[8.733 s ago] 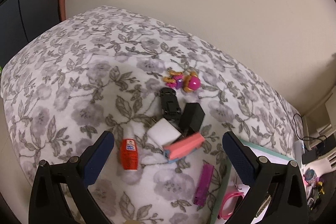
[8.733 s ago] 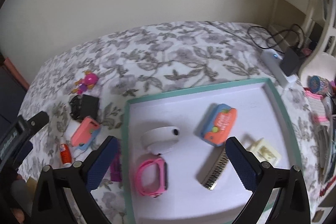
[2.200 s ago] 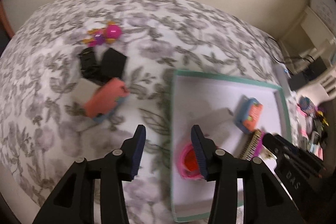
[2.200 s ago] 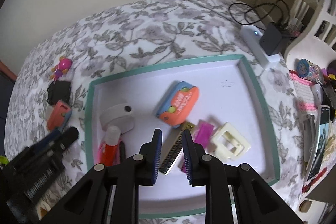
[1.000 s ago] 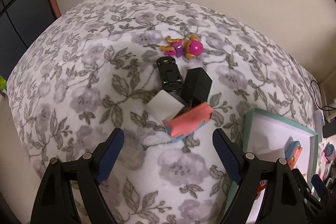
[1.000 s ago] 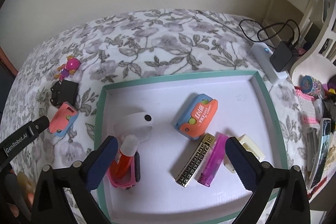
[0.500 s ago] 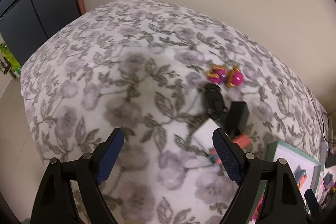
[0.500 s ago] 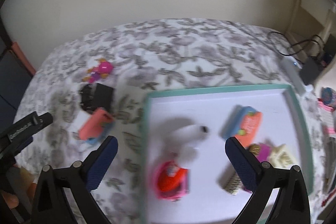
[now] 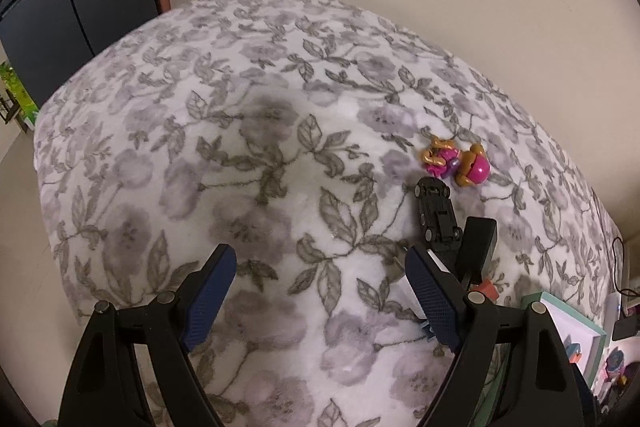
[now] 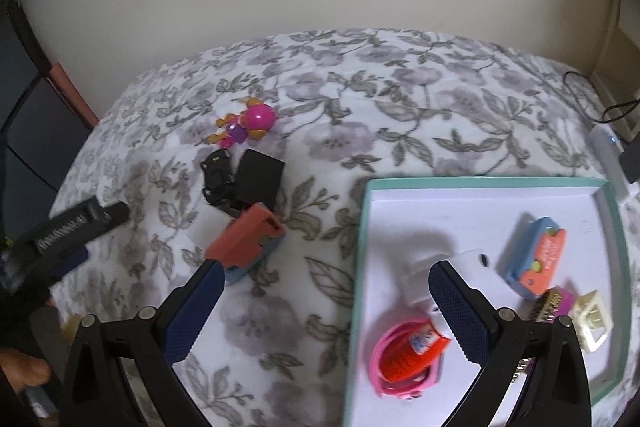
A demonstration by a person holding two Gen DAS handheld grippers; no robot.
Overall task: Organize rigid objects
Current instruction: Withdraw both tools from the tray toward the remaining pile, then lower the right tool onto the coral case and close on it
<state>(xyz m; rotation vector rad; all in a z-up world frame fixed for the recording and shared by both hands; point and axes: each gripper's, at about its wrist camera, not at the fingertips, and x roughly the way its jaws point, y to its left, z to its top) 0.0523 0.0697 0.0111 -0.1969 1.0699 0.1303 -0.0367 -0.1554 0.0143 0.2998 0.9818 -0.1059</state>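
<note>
On the floral blanket lie a pink and gold toy figure (image 9: 460, 163) (image 10: 248, 125), a black toy car (image 9: 437, 215) (image 10: 216, 175), a black box (image 9: 478, 245) (image 10: 258, 181) and a coral and blue case (image 10: 250, 241). My left gripper (image 9: 320, 301) is open and empty, hovering left of this cluster. My right gripper (image 10: 326, 311) is open and empty, between the coral case and the teal-rimmed tray (image 10: 360, 227). The tray holds a white band (image 10: 468, 269), an orange glue bottle (image 10: 412, 353) inside a pink band, a blue and orange case (image 10: 538, 257) and other small items.
A white power strip (image 10: 608, 155) and black cables lie past the tray's far right corner. A beige wall runs behind the bed. Dark cabinets (image 9: 52, 15) stand at the far left. The left gripper's body (image 10: 68, 223) shows in the right wrist view.
Both grippers have swung left: the toy cluster sits further right in the left wrist view, and the tray has shifted right in the right wrist view. Both grippers stay open.
</note>
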